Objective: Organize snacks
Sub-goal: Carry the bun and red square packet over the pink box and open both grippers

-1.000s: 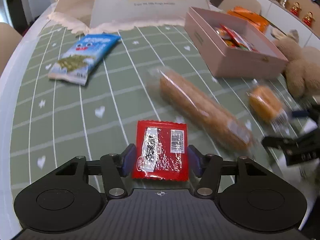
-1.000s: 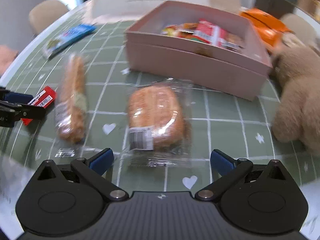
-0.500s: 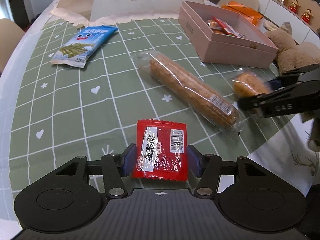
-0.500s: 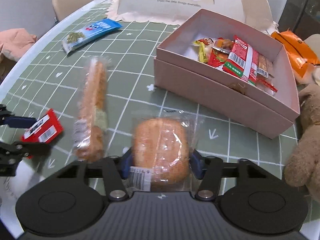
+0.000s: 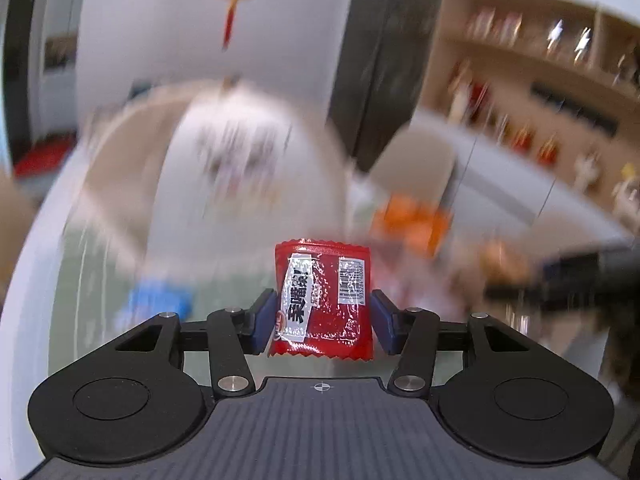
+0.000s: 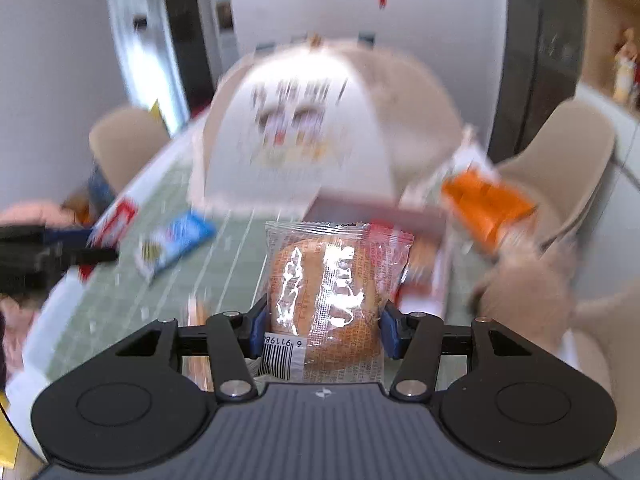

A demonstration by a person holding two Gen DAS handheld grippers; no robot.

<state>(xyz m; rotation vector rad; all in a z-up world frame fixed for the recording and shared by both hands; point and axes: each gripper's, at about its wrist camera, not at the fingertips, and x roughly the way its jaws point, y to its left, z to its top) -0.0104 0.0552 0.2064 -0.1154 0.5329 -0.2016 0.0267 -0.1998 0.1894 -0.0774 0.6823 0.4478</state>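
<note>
My left gripper (image 5: 322, 322) is shut on a red snack packet (image 5: 322, 300) with a barcode, held up off the table. My right gripper (image 6: 322, 330) is shut on a wrapped round bun (image 6: 324, 300) in clear plastic, also lifted. Both views are tilted up and blurred. The pink snack box (image 6: 380, 208) lies just behind the bun in the right wrist view. The left gripper with its red packet (image 6: 116, 216) shows at the left of the right wrist view. The right gripper (image 5: 560, 276) shows dark at the right of the left wrist view.
A white food cover (image 6: 320, 128) stands at the back of the green checked table (image 6: 224, 264). A blue snack pack (image 6: 176, 240) lies left. An orange bag (image 6: 484, 204) and a plush toy (image 6: 524, 292) are right. Beige chairs (image 6: 560, 168) stand around.
Both grippers have lifted and tilted upward with their snacks. The right gripper closed on the bun a moment earlier and now holds it in the air. The views now show the room walls.
</note>
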